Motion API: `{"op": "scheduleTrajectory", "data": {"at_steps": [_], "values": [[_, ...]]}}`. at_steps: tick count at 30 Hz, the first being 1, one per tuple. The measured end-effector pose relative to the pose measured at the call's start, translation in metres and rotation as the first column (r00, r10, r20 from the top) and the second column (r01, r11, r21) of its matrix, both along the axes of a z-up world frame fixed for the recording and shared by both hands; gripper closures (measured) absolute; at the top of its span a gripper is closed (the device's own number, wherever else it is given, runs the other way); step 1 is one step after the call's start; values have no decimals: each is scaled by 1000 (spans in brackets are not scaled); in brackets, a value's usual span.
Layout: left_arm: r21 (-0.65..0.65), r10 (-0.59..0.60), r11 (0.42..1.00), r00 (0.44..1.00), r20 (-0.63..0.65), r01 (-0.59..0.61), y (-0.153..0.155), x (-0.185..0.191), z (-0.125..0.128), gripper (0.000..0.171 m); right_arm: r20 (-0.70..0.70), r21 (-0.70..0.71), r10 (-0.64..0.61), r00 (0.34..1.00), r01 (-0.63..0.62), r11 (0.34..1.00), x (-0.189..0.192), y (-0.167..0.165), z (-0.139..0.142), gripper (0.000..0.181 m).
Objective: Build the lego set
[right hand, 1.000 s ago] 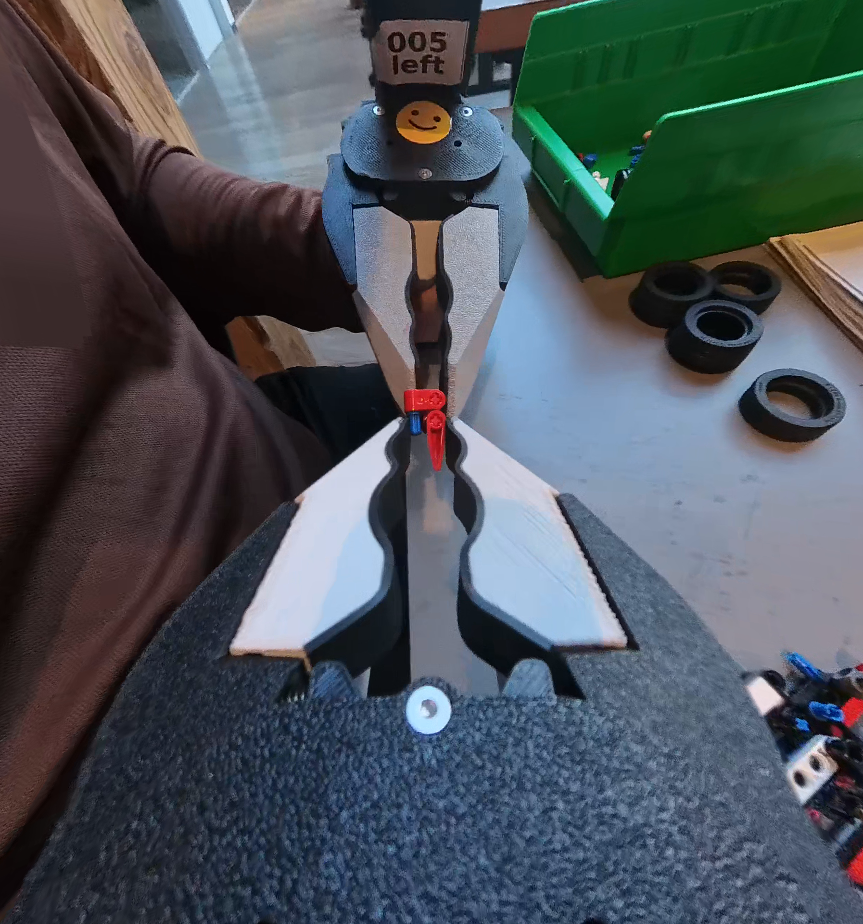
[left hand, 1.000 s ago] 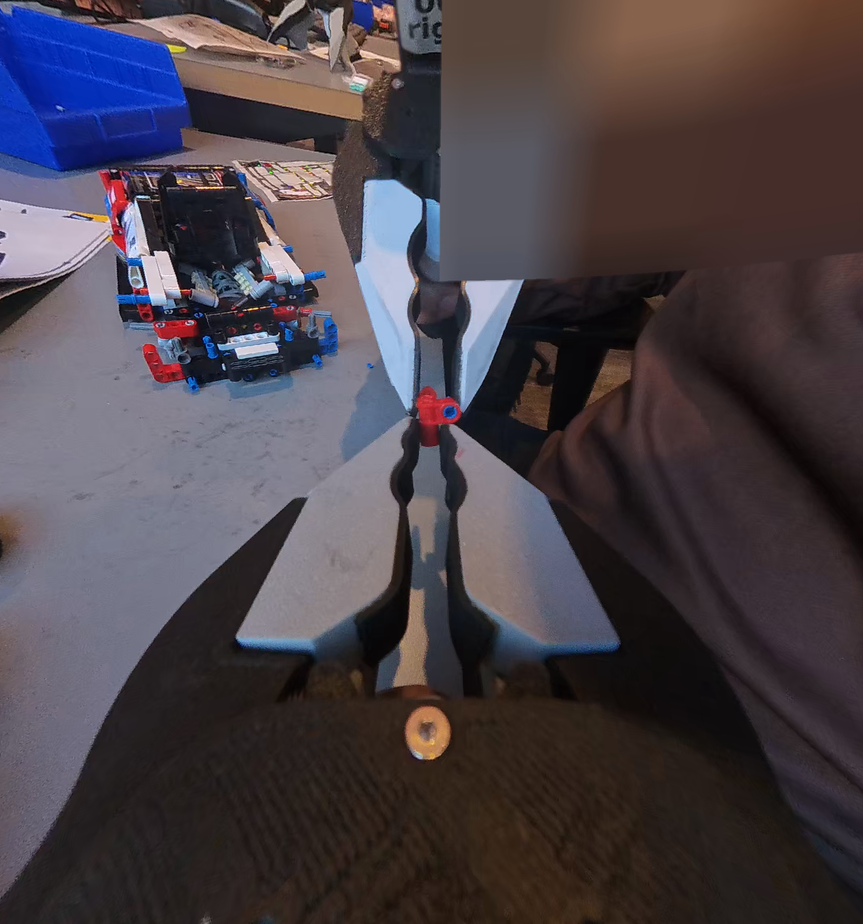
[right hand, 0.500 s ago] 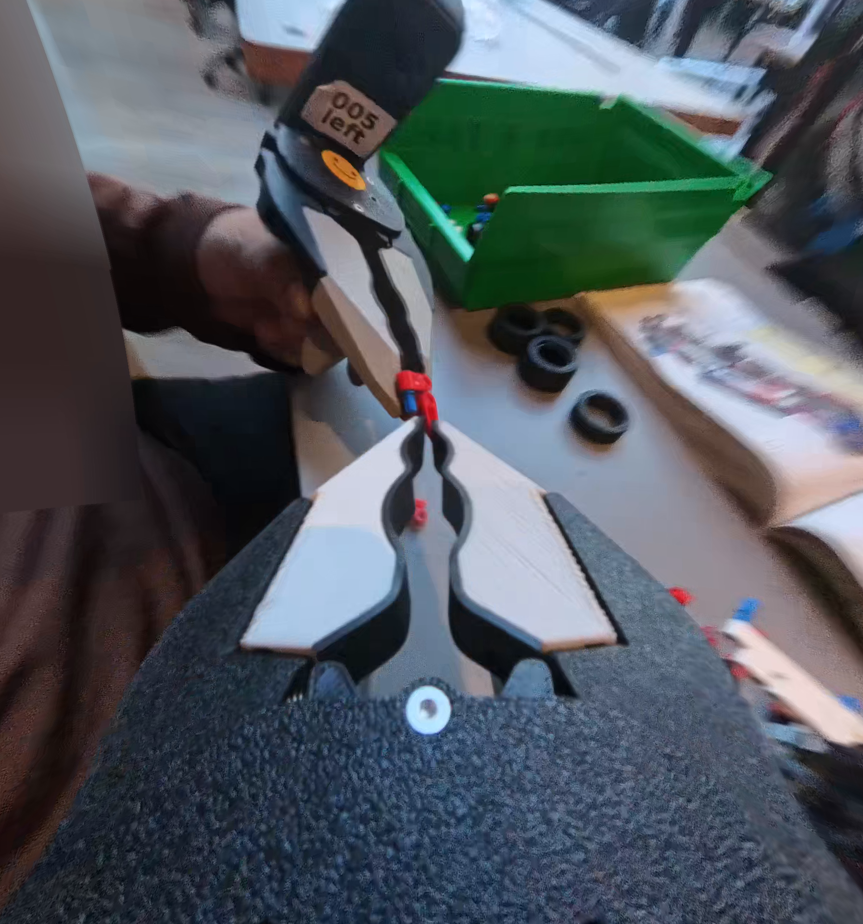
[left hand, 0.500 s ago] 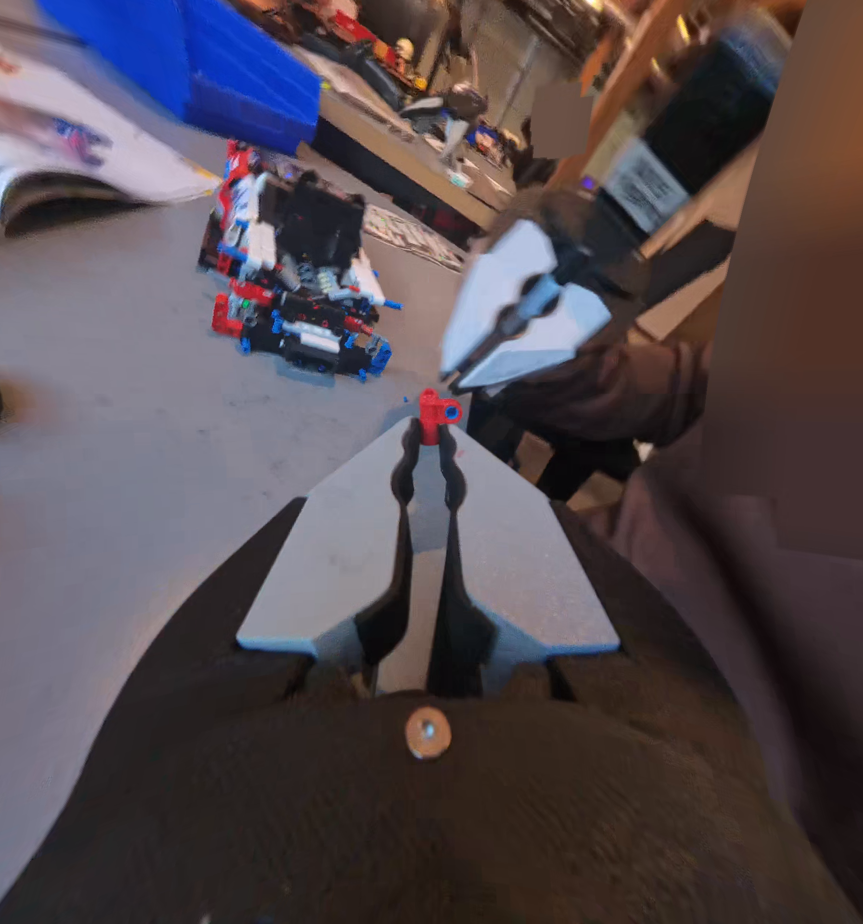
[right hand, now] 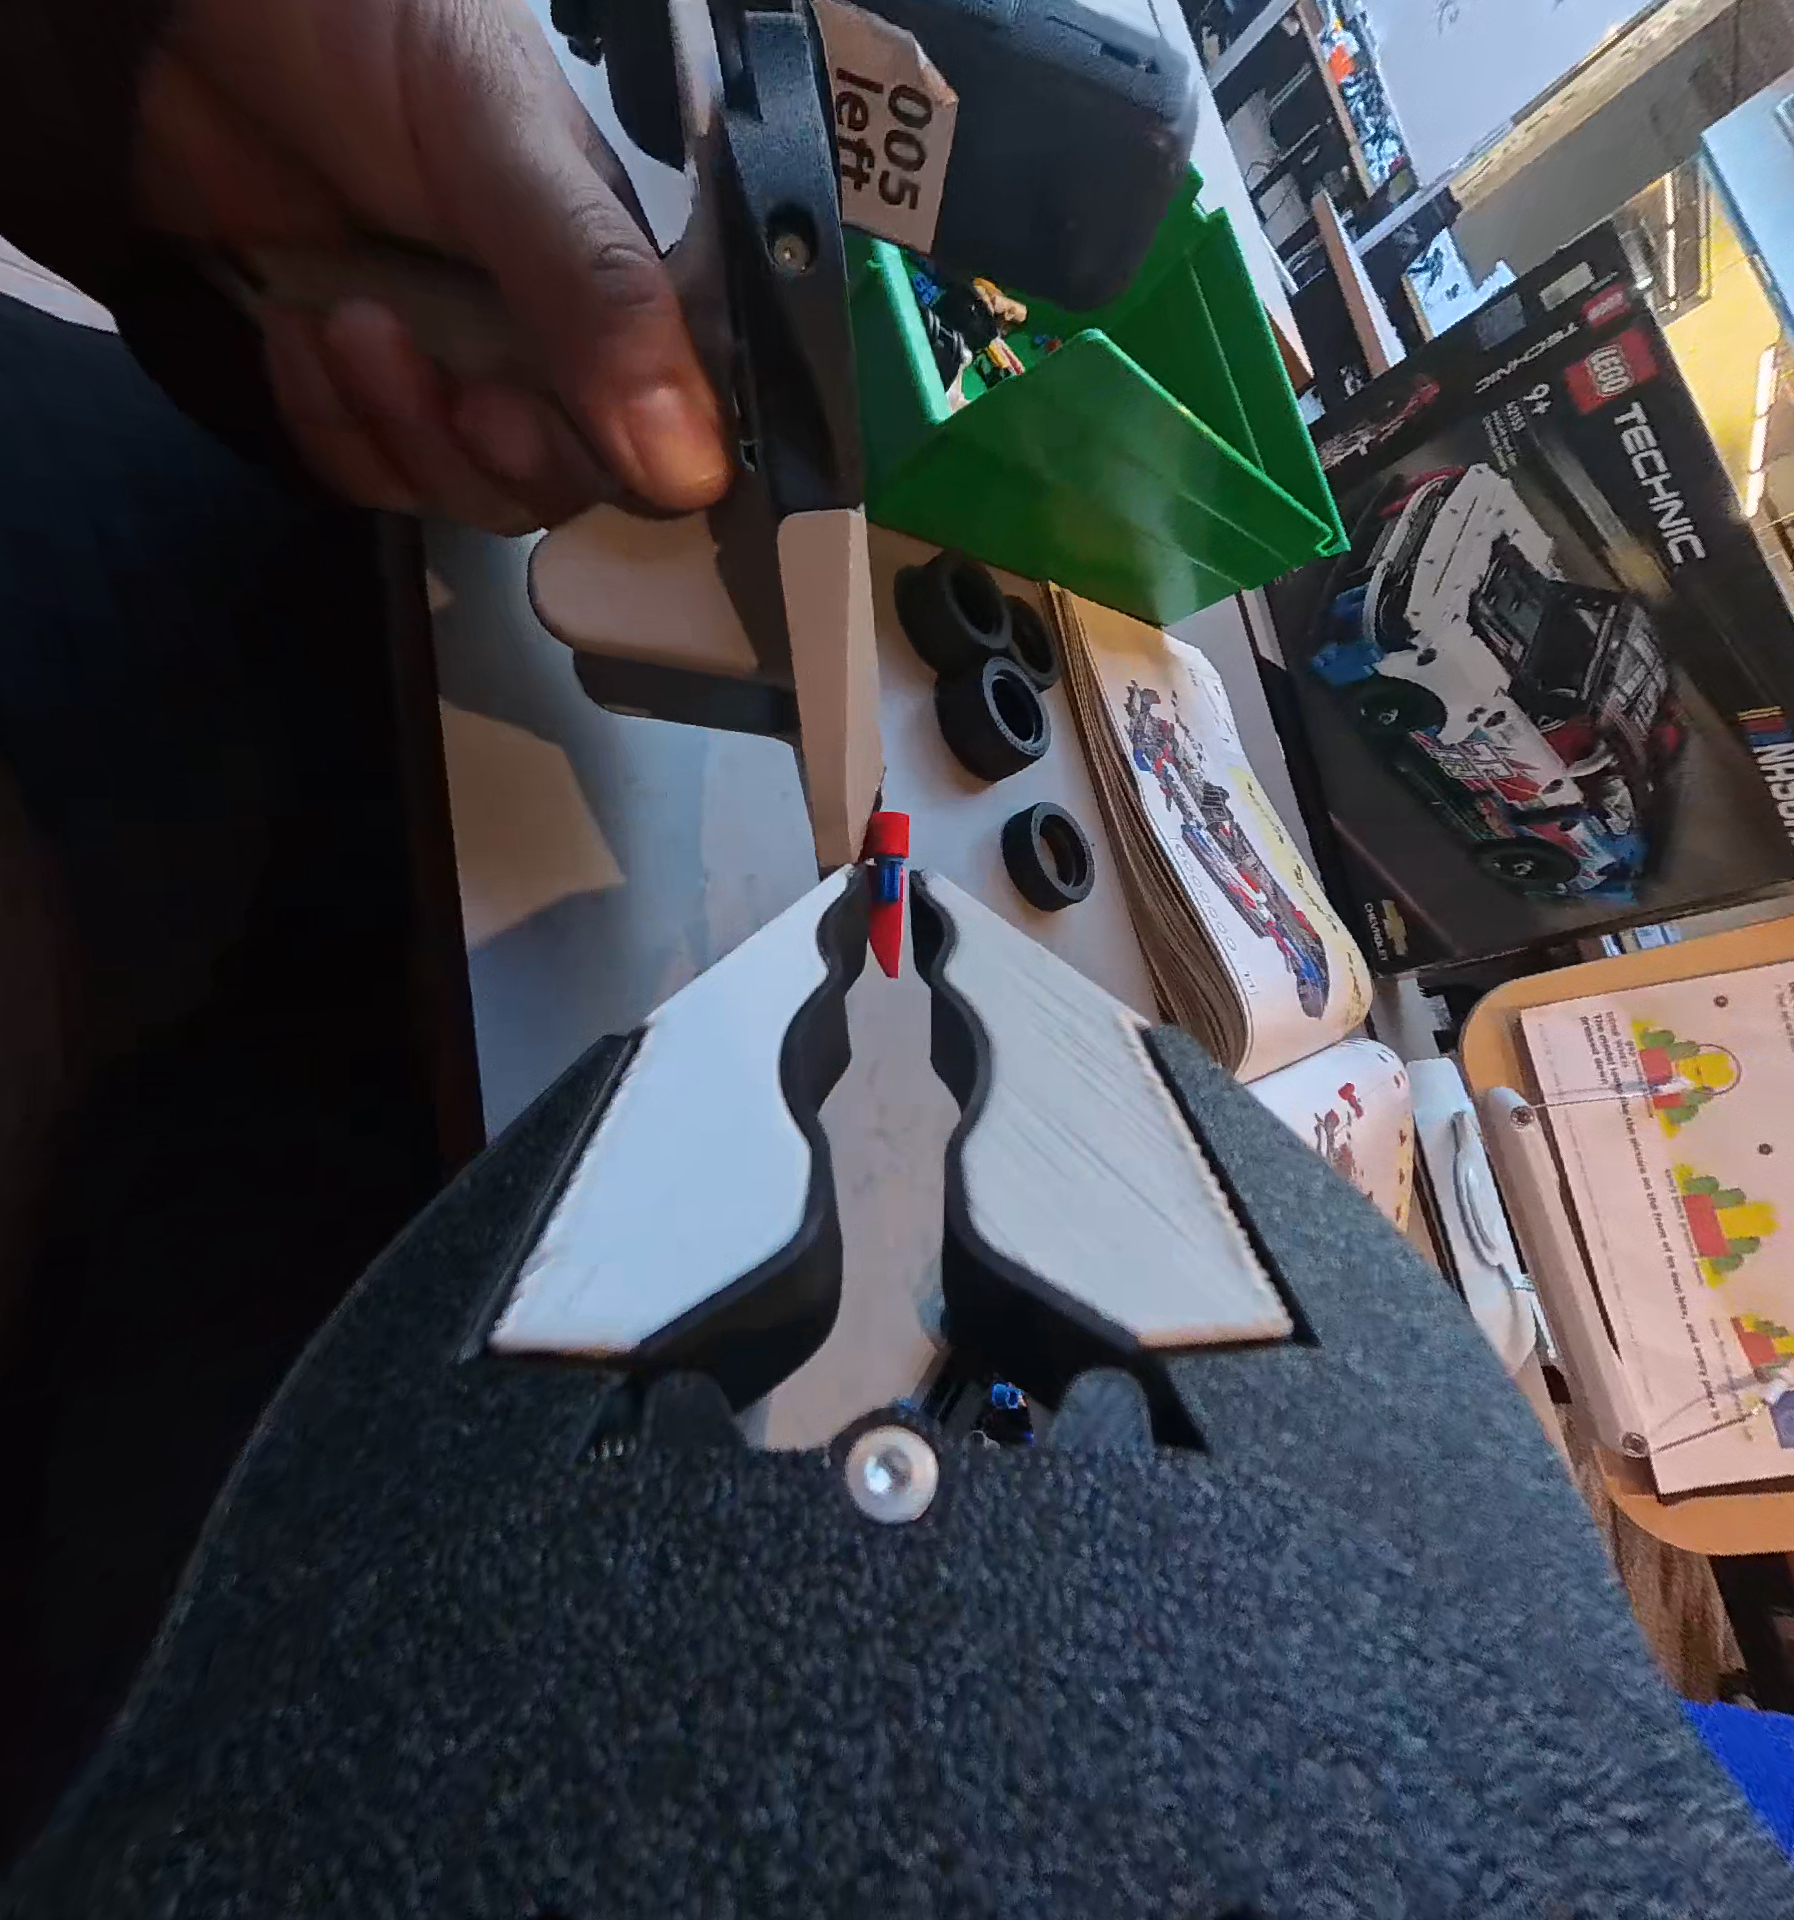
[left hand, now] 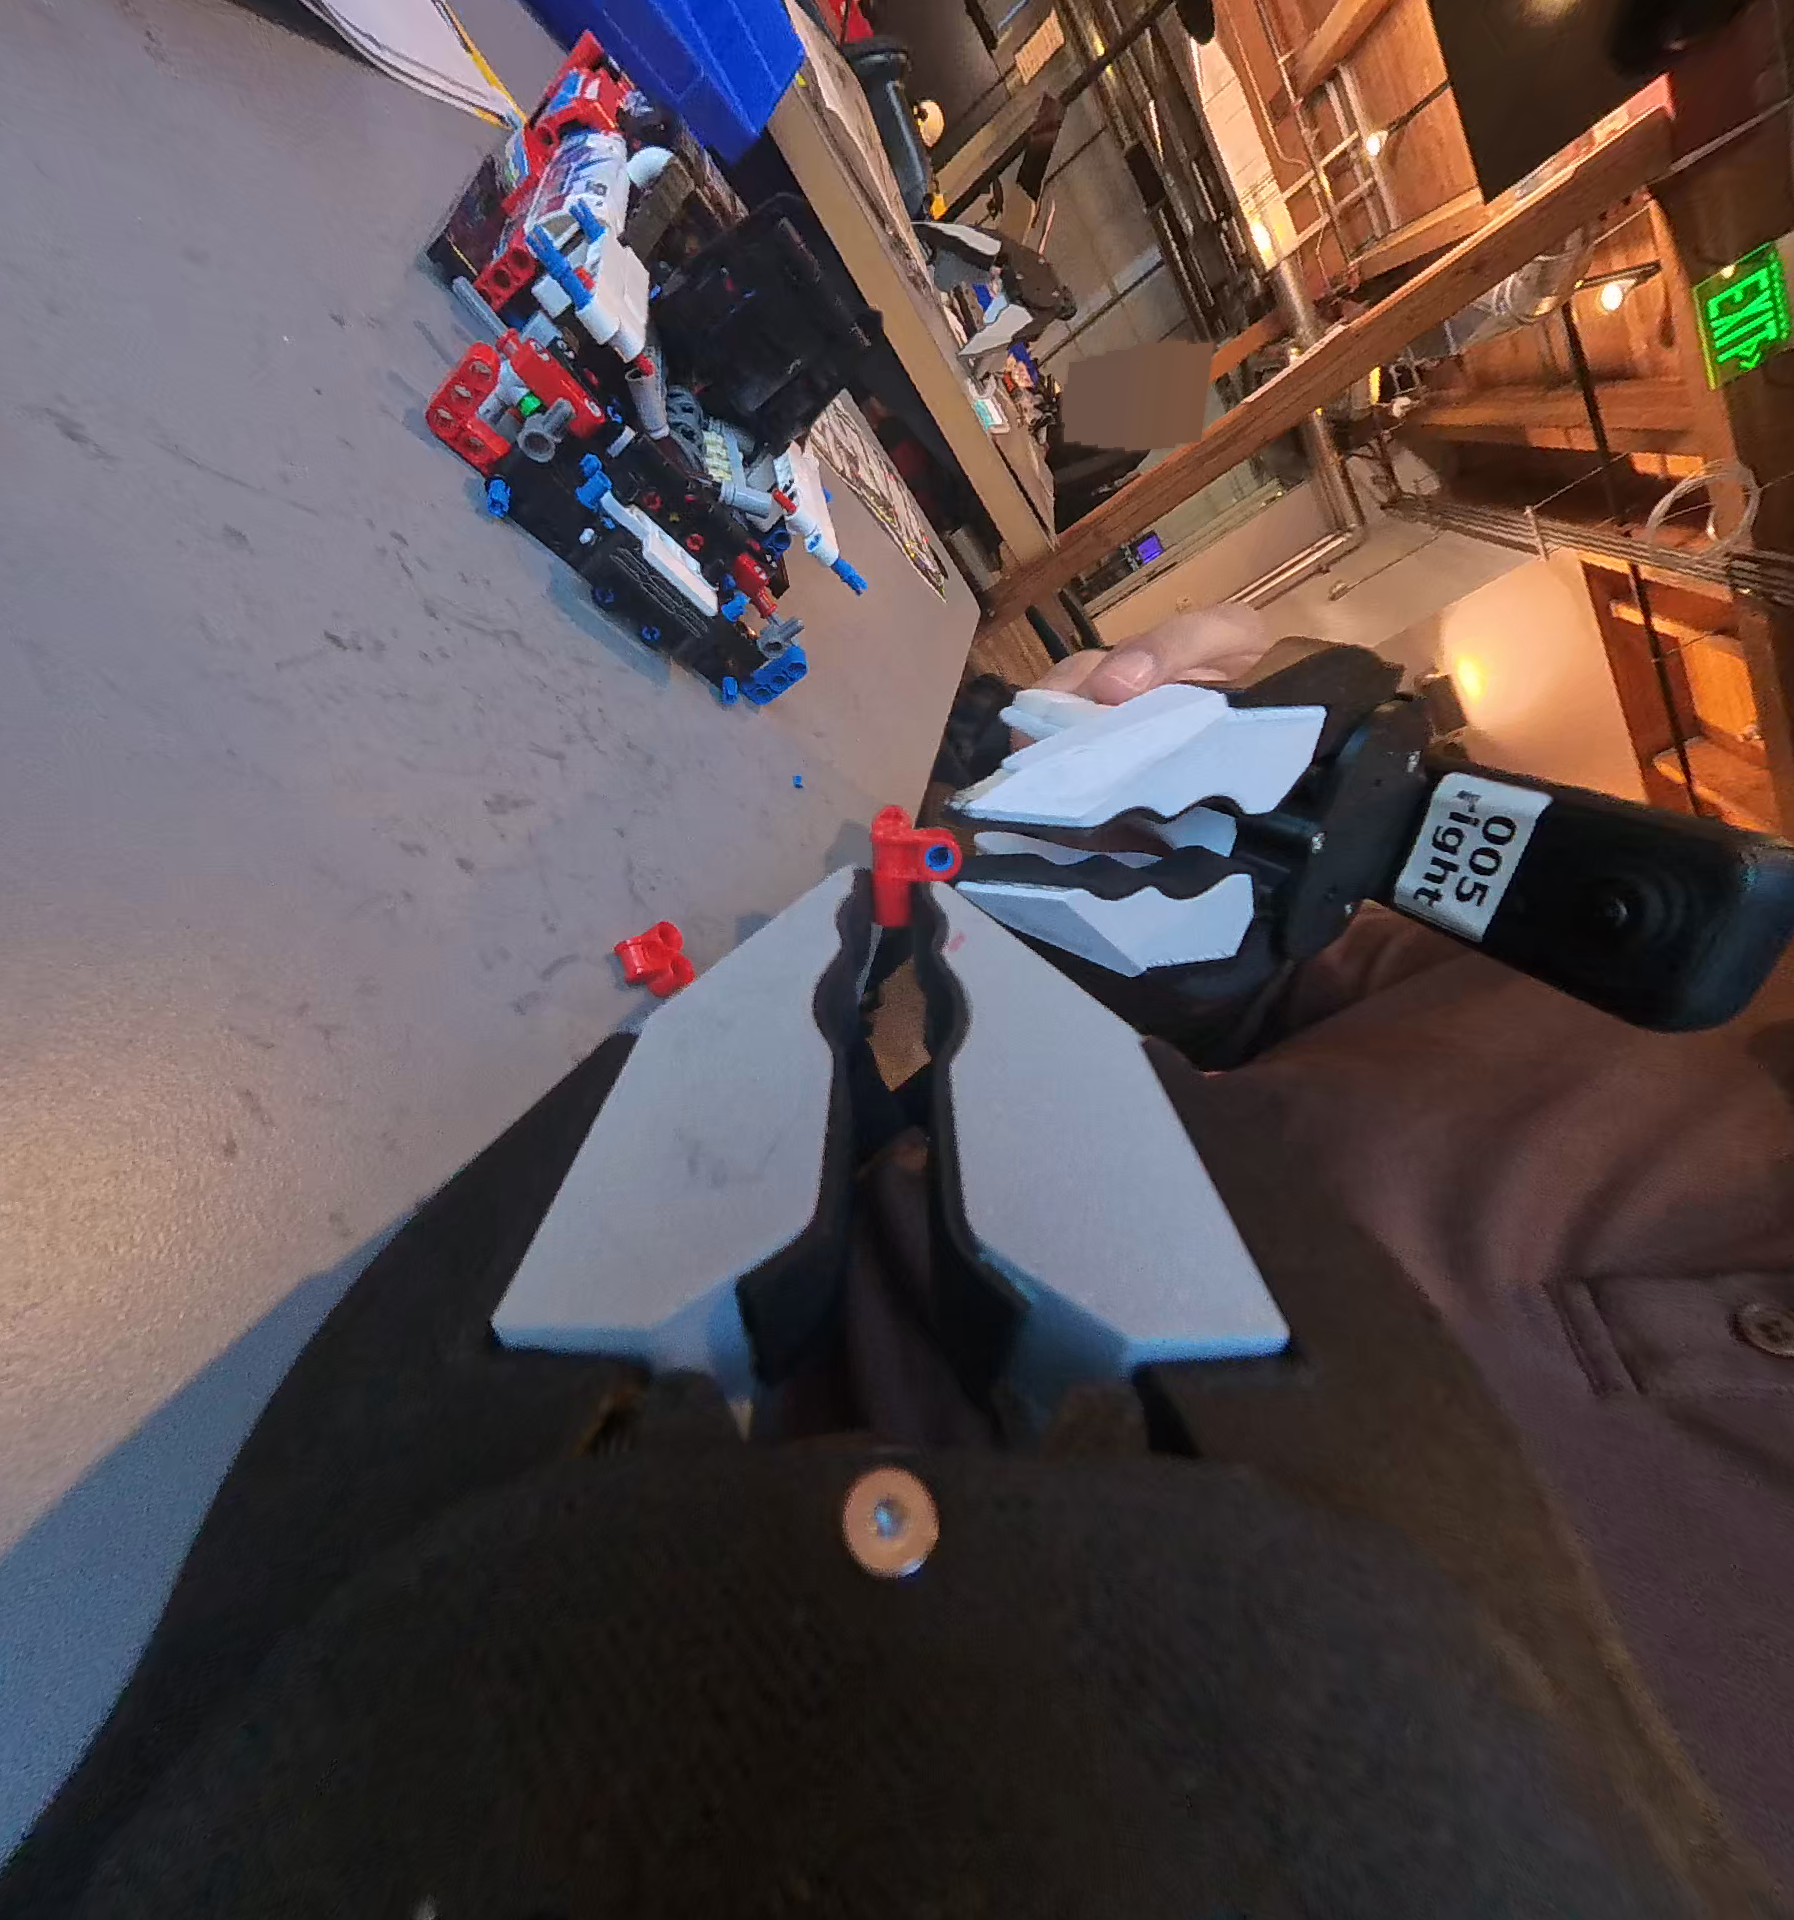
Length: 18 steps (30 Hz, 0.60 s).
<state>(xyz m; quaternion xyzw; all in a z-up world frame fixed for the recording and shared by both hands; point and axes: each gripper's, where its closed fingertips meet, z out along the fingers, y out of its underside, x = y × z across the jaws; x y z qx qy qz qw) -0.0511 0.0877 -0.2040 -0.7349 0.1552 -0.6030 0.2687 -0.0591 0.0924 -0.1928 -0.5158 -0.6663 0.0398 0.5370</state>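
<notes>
Grey bench (left hand: 197, 831) carries a half-built car (left hand: 644, 416), tyres (right hand: 992, 717) unfitted; left hand-held gripper (left hand: 898, 904) pinches a red connector (left hand: 898, 862), right hand-held gripper (right hand: 888, 883) spread slightly around it.

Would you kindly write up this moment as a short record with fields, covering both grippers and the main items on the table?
left gripper: shut on red connector carrying a blue pin
right gripper: tips near the blue pin's end; contact cannot be told
loose red piece: lying on the table just left of the left gripper's tips
partly built car: farther back on the table, untouched
black tyres: four loose ones beside the green bin
instruction booklet: open, right of the tyres
</notes>
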Motion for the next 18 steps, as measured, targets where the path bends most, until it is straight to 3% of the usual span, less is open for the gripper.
{"op": "scheduleTrajectory", "data": {"at_steps": [4, 9, 15, 18], "values": [[-9, -23, 1000, 1000, -20, 23, -2, 1, -5, 167, 43, -17, 32, 999, -31, 999, 0, -3, -6, 177], [68, -76, 994, 992, -102, 83, -8, 2, -6, 167, -5, -207, 73, 997, -73, 976, 1, -7, -9, 177], [112, -91, 987, 981, -171, 112, -9, 3, -5, 167, 1, -184, 86, 996, -84, 979, 2, -8, -9, 178], [178, -103, 974, 973, -207, 141, -10, 2, -7, 166, -40, -358, 84, 996, -92, 929, 3, -11, -10, 178]]}}
